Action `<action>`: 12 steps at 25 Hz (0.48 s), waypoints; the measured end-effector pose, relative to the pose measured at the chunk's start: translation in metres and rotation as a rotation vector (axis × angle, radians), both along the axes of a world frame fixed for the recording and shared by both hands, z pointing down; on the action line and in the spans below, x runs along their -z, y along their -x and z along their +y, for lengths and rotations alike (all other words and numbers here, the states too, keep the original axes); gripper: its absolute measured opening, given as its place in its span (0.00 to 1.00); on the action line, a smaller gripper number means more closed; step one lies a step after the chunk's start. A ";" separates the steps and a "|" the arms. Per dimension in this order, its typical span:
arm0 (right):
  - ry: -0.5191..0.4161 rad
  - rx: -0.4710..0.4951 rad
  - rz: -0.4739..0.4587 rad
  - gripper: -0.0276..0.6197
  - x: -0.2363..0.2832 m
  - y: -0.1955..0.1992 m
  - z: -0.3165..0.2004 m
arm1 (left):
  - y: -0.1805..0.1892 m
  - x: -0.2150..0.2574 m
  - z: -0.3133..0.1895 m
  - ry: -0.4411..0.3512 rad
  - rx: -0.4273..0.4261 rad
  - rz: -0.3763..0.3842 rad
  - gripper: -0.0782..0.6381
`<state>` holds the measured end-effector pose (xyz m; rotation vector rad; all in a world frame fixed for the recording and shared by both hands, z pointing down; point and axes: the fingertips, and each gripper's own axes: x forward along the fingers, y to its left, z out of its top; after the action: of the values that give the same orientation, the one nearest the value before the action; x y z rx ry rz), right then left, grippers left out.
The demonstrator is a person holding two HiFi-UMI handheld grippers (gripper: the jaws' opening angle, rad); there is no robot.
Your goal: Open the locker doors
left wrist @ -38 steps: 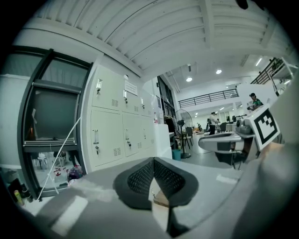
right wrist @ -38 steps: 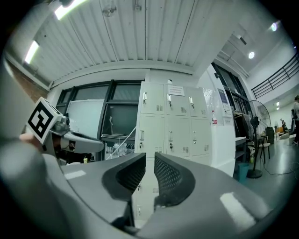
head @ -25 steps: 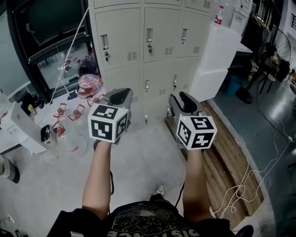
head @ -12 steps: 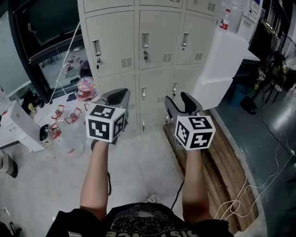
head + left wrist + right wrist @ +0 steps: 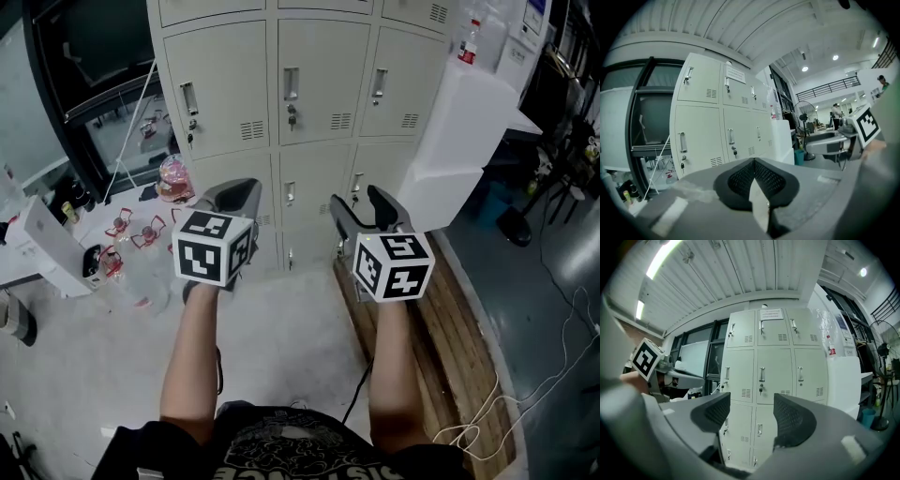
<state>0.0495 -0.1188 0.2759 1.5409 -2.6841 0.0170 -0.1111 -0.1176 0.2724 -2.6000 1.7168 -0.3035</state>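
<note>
The beige lockers (image 5: 309, 94) stand ahead with all doors closed, each with a vertical handle and a lock; keys hang from some. They also fill the left gripper view (image 5: 717, 126) and the right gripper view (image 5: 761, 376). My left gripper (image 5: 234, 199) is held level, short of the lower left doors, with its jaws together and nothing in them (image 5: 754, 161). My right gripper (image 5: 356, 208) points at the middle column, apart from the doors. Its jaws have just been opening and now stand wide with nothing between them (image 5: 751, 404).
A white cabinet (image 5: 459, 131) with a bottle (image 5: 468, 44) on top adjoins the lockers at the right. A wooden pallet (image 5: 450, 309) lies on the floor under my right arm. Bottles, red items and a white box (image 5: 37, 248) clutter the floor at left. Cables (image 5: 497, 412) trail at lower right.
The lockers have come nearer and larger in the head view as both grippers were carried toward them. The right gripper's jaws have spread wider apart.
</note>
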 end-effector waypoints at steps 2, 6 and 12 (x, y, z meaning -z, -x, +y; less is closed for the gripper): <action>0.003 0.009 -0.003 0.47 -0.001 -0.002 -0.005 | 0.000 0.000 -0.004 0.002 0.018 0.003 0.11; 0.002 0.029 -0.012 0.47 -0.001 -0.003 -0.013 | -0.002 0.000 -0.009 0.011 0.036 -0.008 0.11; 0.002 0.057 -0.018 0.47 -0.001 0.004 -0.024 | -0.002 0.000 -0.018 0.013 0.038 -0.013 0.11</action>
<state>0.0451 -0.1430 0.2766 1.4693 -2.7397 0.0314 -0.1087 -0.1361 0.2723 -2.5704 1.7681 -0.3324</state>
